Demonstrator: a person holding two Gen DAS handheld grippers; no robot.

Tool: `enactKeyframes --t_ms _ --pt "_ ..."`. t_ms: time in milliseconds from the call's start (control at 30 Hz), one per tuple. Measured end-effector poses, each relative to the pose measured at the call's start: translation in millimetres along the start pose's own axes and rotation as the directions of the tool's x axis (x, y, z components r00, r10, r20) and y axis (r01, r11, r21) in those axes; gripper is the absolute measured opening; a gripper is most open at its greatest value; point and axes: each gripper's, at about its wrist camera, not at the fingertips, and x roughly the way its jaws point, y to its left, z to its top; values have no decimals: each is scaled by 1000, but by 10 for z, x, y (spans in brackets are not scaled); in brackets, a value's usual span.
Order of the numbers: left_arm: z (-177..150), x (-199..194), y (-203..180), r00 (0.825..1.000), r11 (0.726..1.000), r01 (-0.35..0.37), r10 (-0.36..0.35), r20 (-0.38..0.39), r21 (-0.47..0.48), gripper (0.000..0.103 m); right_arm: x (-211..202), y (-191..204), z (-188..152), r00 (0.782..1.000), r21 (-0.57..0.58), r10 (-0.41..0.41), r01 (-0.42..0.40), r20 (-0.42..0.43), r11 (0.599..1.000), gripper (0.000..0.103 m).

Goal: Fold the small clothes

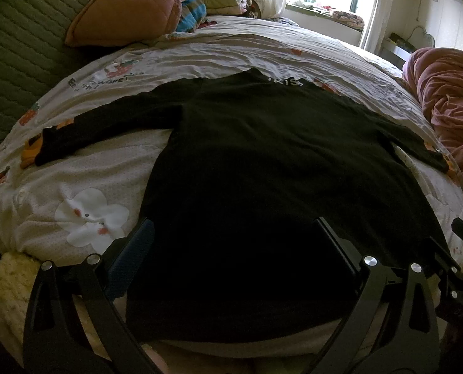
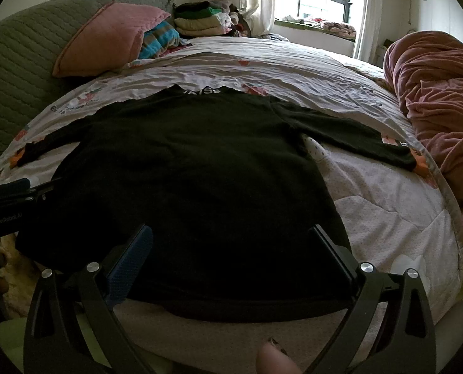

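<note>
Shirt [image 1: 262,162] flat, collar pointing away, seemingly sleeves spread.

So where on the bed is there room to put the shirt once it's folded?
Bare quilt lies right of the black shirt, below its right sleeve, before the pink blanket. Another patch sits under the left sleeve. The far corner is crowded: pink pillow, clothes pile.

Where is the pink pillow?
The pink pillow sits at the far left of the bed in both views, leaning on the green headboard beside a striped blue cloth.
</note>
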Motion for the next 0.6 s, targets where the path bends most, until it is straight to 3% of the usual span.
enactKeyframes --t_ms 600 --pt "10 -55 33 1000 1000 -2 2 4 -12 94 0 29 40 1000 -2 6 -6 3 1000 99"
